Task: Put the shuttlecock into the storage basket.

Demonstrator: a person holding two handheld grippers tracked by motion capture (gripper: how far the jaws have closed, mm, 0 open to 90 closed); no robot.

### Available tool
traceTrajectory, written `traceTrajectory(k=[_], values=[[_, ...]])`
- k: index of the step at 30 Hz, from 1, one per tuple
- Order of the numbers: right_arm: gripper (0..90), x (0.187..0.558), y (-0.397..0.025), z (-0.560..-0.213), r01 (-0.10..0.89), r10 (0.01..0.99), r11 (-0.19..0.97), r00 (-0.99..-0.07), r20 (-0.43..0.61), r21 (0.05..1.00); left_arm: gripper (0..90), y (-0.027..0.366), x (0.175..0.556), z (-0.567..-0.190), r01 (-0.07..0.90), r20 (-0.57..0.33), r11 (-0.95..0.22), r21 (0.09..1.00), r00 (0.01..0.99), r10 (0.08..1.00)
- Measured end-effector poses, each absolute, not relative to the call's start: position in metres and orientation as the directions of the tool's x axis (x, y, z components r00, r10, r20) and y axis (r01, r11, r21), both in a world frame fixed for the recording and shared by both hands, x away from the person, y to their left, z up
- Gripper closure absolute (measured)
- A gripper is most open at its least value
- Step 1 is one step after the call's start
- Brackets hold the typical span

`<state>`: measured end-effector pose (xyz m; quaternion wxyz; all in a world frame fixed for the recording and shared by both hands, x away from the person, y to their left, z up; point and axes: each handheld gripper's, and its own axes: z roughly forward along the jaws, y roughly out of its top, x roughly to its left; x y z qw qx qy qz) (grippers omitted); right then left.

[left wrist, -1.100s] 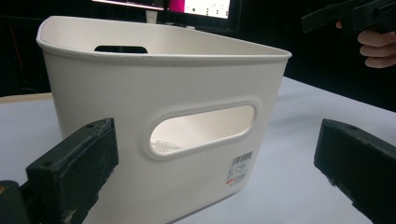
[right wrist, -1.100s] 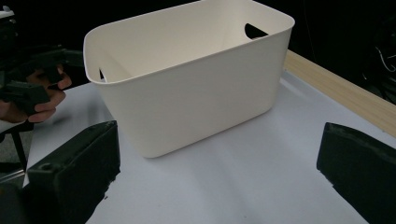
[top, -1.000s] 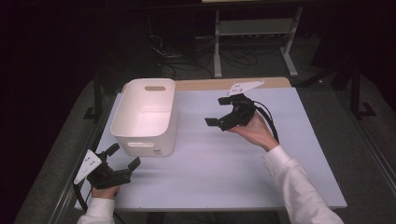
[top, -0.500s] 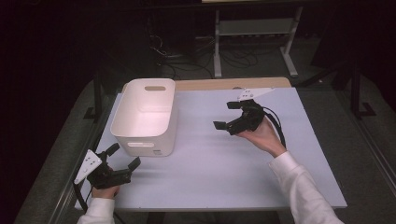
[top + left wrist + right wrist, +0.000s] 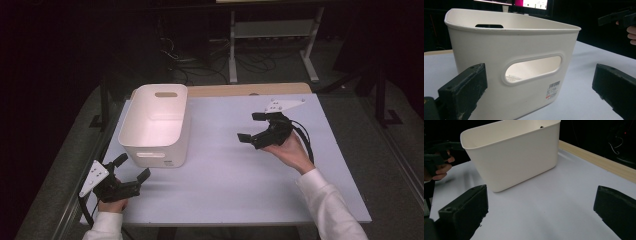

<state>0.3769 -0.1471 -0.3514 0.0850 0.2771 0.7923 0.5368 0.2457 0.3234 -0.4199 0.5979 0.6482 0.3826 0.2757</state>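
The white bin (image 5: 156,125) stands upright on the left half of the pale table (image 5: 225,175), its far end near the wooden strip (image 5: 250,90) along the back edge. A slot handle (image 5: 532,68) and a barcode label (image 5: 553,90) face my left gripper (image 5: 131,167), which I hold low at the near left corner, jaws spread wide with nothing between them. My right gripper (image 5: 252,126) hovers over the table's right half, well apart from the bin, pointing toward it, jaws likewise wide apart and empty.
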Motion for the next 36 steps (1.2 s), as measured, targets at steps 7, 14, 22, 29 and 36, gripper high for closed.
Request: traceTrajectory(k=[7, 14, 22, 29, 36], values=[[0.0, 0.370, -0.156, -0.360, 0.351, 0.537, 0.260, -0.827, 0.168, 0.900, 0.0, 0.323, 0.246, -0.420, 0.168, -0.099, 0.005, 0.986, 0.554, 0.827], [0.0, 0.363, -0.161, -0.364, 0.348, 0.541, 0.253, -0.824, 0.166, 0.903, 0.0, 0.323, 0.246, -0.420, 0.168, -0.099, 0.005, 0.986, 0.554, 0.827], [0.0, 0.355, -0.170, -0.368, 0.339, 0.549, 0.231, -0.819, 0.166, 0.912, 0.0, 0.323, 0.246, -0.420, 0.166, -0.102, 0.010, 0.986, 0.556, 0.825], [0.0, 0.350, -0.184, -0.374, 0.344, 0.568, 0.214, -0.805, 0.170, 0.914, 0.0, 0.323, 0.246, -0.420, 0.169, -0.100, 0.006, 0.986, 0.553, 0.827], [0.0, 0.344, -0.193, -0.377, 0.344, 0.583, 0.206, -0.795, 0.167, 0.916, 0.0, 0.323, 0.246, -0.420, 0.171, -0.098, 0.003, 0.985, 0.553, 0.827]])
